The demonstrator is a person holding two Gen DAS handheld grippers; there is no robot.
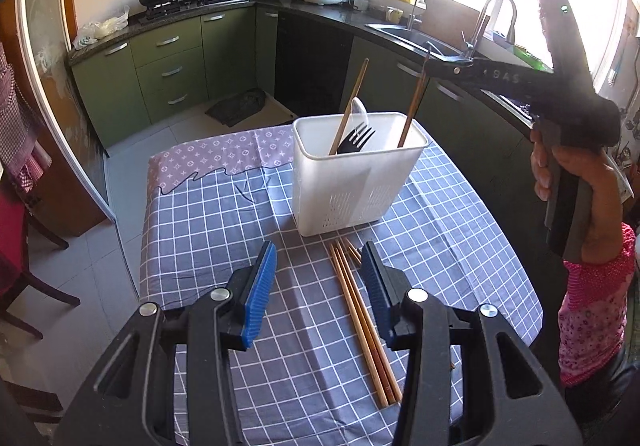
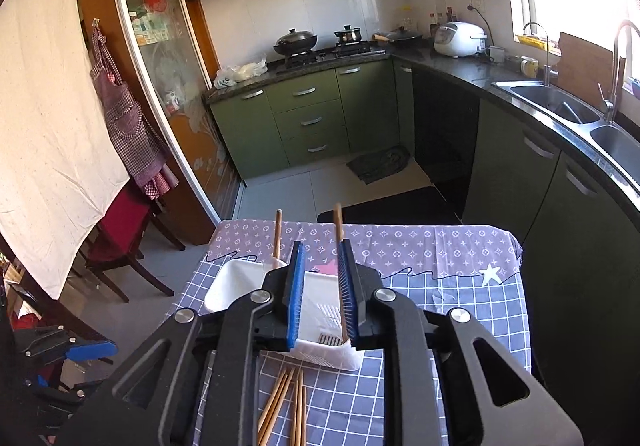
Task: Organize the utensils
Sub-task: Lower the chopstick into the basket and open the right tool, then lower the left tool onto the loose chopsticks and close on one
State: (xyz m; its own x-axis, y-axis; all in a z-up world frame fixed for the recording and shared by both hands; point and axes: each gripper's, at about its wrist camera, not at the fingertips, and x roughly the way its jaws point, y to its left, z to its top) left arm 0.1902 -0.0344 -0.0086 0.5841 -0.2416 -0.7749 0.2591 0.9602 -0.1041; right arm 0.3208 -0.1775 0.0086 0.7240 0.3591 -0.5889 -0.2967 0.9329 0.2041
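right jaws (image 2: pixel 322 290) parted beside chopstick (image 2: pixel 341 278) in white caddy (image 2: pixel 224 286).

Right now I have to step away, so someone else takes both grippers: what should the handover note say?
Left gripper: open, empty, above the loose chopsticks on the checked tablecloth.
Right gripper: open above the white holder, a chopstick between its jaws, its lower end in the holder; grip unclear.
Done: holder has a black fork, a white spoon and two chopsticks.
Left: move the loose chopsticks into the holder.
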